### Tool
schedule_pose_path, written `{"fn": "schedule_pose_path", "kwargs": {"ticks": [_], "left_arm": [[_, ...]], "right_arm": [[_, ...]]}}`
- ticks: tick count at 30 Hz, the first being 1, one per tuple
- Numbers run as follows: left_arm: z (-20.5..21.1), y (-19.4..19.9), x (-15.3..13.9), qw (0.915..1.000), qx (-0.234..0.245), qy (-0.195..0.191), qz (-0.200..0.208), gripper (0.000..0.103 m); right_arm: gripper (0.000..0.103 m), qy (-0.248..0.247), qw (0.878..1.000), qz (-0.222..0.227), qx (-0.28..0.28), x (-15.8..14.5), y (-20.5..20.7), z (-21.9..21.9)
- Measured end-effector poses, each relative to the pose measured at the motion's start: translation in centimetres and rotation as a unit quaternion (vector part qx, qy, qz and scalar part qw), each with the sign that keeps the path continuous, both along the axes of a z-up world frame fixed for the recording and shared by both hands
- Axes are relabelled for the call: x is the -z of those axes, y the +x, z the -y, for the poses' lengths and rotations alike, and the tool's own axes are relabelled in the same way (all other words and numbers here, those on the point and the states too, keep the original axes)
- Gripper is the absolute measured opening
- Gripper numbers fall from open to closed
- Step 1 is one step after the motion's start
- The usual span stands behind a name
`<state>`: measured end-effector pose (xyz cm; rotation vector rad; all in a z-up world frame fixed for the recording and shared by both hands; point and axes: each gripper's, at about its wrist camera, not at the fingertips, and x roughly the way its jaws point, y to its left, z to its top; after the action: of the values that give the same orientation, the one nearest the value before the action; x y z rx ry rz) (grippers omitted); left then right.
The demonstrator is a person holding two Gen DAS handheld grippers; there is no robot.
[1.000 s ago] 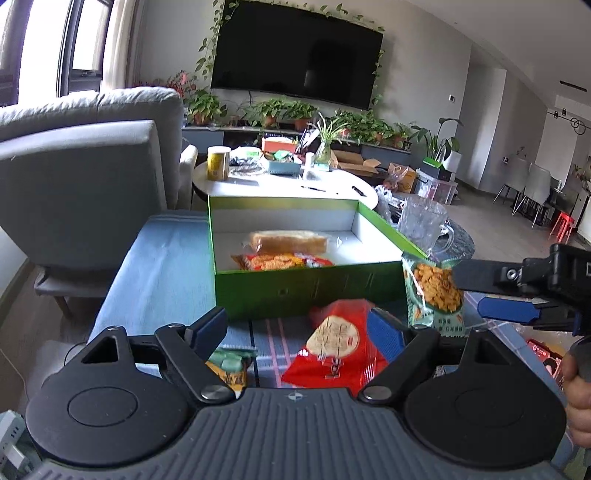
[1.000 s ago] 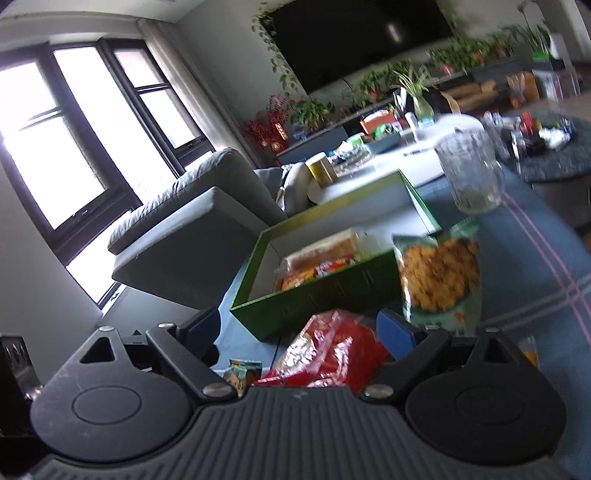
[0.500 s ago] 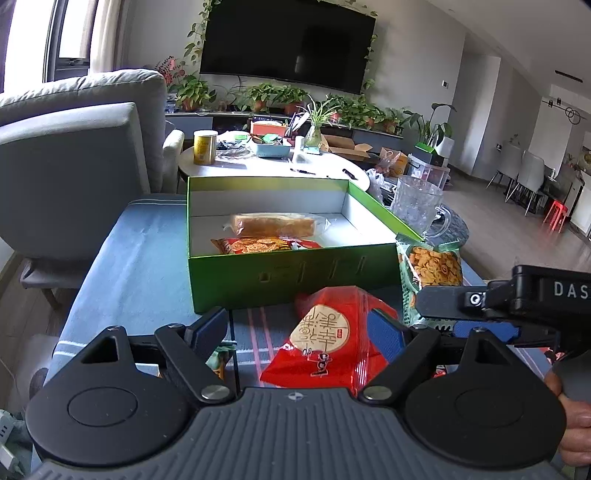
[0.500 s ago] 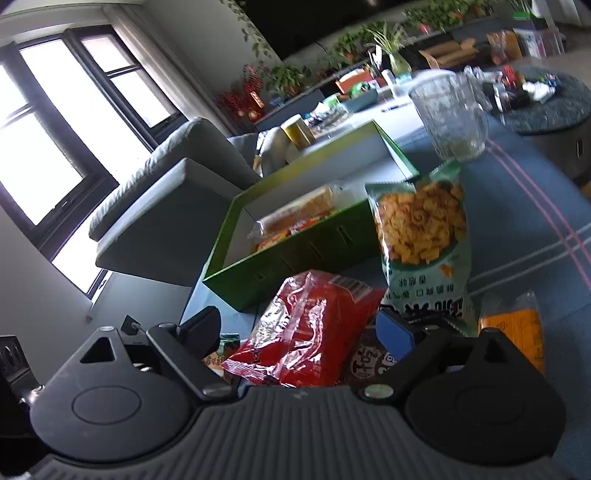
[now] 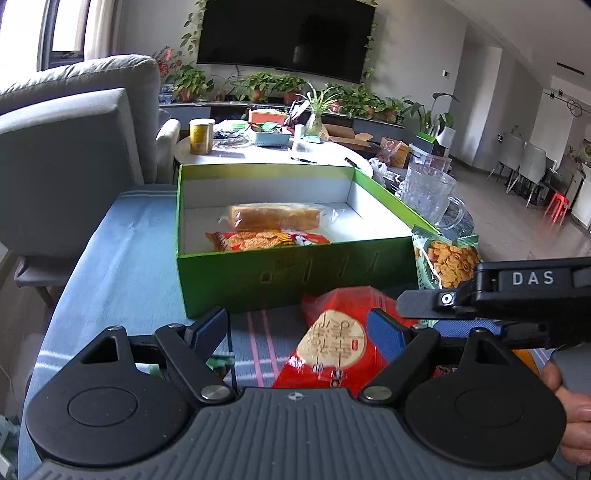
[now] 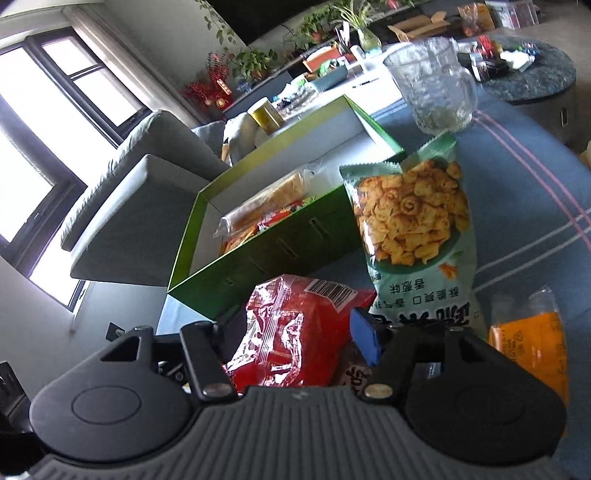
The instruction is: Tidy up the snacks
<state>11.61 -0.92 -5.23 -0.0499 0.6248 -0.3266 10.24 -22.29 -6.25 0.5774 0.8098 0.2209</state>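
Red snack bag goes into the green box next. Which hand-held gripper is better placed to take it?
Probably right. The right hand-held gripper already straddles the red snack bag; the left hand-held gripper covers only its edge, with the green box just beyond.

This is a lived-in living room of a home. A large dark television hangs on the far wall with trailing vines around it and a row of potted plants on the low cabinet below. A grey sofa sits by tall windows, a cluttered white coffee table stands in the middle, and dining chairs show in an open area beyond.
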Motion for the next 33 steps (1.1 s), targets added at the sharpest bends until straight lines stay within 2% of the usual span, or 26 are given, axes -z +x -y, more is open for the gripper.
{"fn": "schedule_pose_path", "kwargs": {"ticks": [7, 13, 21, 25, 33], "left_arm": [[1.6, 1.1, 1.0, 0.9989, 0.044, 0.011, -0.011, 0.081], [2.7, 2.0, 1.6, 0.9974, 0.063, 0.031, -0.016, 0.081], [3.0, 3.5, 2.0, 0.9969, 0.069, 0.019, -0.032, 0.081], [3.4, 4.5, 2.3, 0.9965, 0.073, 0.013, -0.038, 0.086], [3.9, 6.4, 3.1, 0.9947, 0.077, -0.017, -0.066, 0.087]], "right_arm": [[0.064, 0.013, 0.999, -0.032, 0.008, 0.7, 1.4, 0.1], [0.064, 0.011, 0.999, -0.048, -0.001, 1.4, 2.4, -0.3], [0.064, -0.003, 0.998, -0.058, -0.01, 1.6, 3.8, -0.7], [0.067, -0.015, 0.998, -0.058, -0.017, 1.8, 4.3, -1.0], [0.073, 0.001, 0.998, -0.068, -0.017, 2.4, 5.6, -1.0]]}}
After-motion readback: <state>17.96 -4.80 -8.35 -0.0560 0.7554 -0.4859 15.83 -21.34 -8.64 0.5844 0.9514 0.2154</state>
